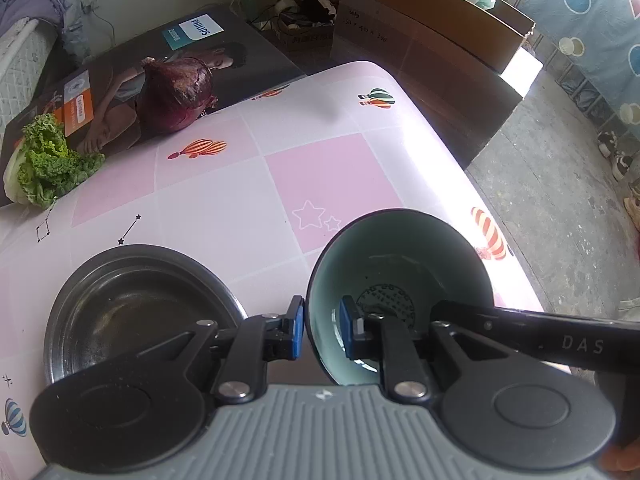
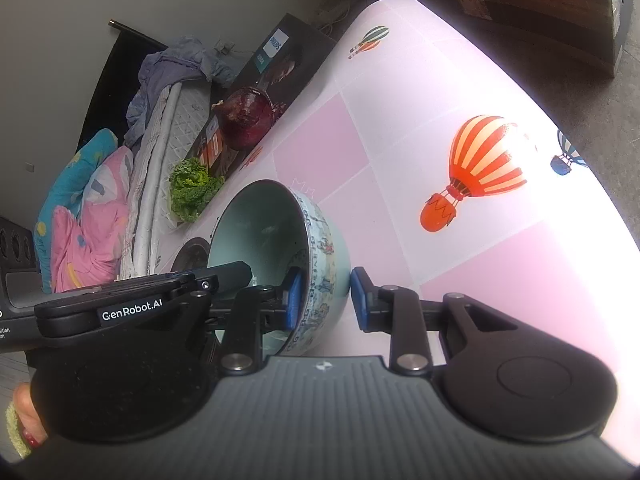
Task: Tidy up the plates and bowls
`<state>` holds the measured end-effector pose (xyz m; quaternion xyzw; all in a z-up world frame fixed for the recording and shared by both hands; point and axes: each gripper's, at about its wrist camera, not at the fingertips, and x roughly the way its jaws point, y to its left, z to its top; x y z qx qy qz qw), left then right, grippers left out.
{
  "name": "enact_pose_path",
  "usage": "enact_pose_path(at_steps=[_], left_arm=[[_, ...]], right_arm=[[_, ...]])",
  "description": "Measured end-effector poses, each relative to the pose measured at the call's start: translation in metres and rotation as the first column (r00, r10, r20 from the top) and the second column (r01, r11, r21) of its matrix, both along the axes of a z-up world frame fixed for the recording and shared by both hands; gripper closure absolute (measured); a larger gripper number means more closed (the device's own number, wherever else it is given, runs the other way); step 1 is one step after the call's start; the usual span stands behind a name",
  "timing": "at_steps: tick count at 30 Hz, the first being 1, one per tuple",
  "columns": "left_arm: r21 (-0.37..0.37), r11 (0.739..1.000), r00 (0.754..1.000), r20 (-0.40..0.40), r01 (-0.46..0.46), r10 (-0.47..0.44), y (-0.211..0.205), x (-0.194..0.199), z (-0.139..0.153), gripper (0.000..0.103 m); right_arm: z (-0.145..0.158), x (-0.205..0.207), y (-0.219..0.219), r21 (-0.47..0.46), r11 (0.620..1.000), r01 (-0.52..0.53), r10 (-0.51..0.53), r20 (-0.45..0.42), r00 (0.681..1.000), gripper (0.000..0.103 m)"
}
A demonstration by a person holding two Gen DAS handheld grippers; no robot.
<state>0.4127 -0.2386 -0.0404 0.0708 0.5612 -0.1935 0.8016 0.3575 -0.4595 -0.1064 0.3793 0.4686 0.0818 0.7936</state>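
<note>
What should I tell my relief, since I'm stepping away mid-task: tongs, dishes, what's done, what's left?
Left tongs: shut on the rim of the bowl, one pad inside, one outside.
Right tongs: straddling the opposite wall, apparently gripping it too.
Things: the bowl is tilted, over the table, just right of the steel dish, which lies flat and empty.
Done: bowl grasped by both tongs.
Left: probably set the bowl in or beside the steel dish, then release.
</note>
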Motion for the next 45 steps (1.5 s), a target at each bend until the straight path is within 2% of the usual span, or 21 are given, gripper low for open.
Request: enact_pose_path(at_steps=[11,17,22,25,28,32,37,41,45], left_arm=[[-0.067,0.997,0.999,0.029,-0.042,0.044,0.028,-0.002,0.035,0.085],[-0.085,0.990,0.992,0.051,-0.113,0.118,0.076,-0.007,0.060,0.085],[-0.084,0.979,0.979,0.068,-0.186,0.192,0.124,-0.006,0.071,0.085],[-0.082,0.970,0.971,0.057,-0.228,0.233,0.151,-0.003,0.067,0.085],[-0.079,0.962,0.964,0.018,-0.262,0.264,0.174,0.003,0.049,0.085],[-0.085,0.957,0.960,-0.032,-0.279,0.277,0.188,0.006,0.024,0.085],[-0.094,0.956,0.960,-0.064,-0.277,0.272,0.195,0.006,0.007,0.085],[-0.105,0.957,0.962,-0.061,-0.270,0.265,0.201,0.003,0.000,0.085],[-0.139,0.959,0.969,-0.012,-0.247,0.248,0.204,-0.003,0.009,0.078]], right_arm=[[0.045,0.003,0.018,-0.032,0.999,-0.017,0.019,0.051,0.999,0.077],[0.075,0.012,0.056,-0.046,0.996,-0.074,0.078,0.092,0.993,0.077],[0.085,0.031,0.102,-0.033,0.988,-0.149,0.152,0.109,0.982,0.077],[0.079,0.043,0.128,-0.025,0.982,-0.188,0.190,0.093,0.977,0.078],[0.065,0.052,0.150,-0.022,0.976,-0.219,0.220,0.053,0.974,0.078],[0.044,0.058,0.166,-0.038,0.971,-0.236,0.237,-0.002,0.972,0.078],[0.031,0.060,0.172,-0.067,0.967,-0.246,0.243,-0.039,0.969,0.078],[0.026,0.059,0.178,-0.106,0.963,-0.248,0.245,-0.041,0.969,0.078],[0.032,0.057,0.180,-0.162,0.958,-0.235,0.238,0.000,0.971,0.077]])
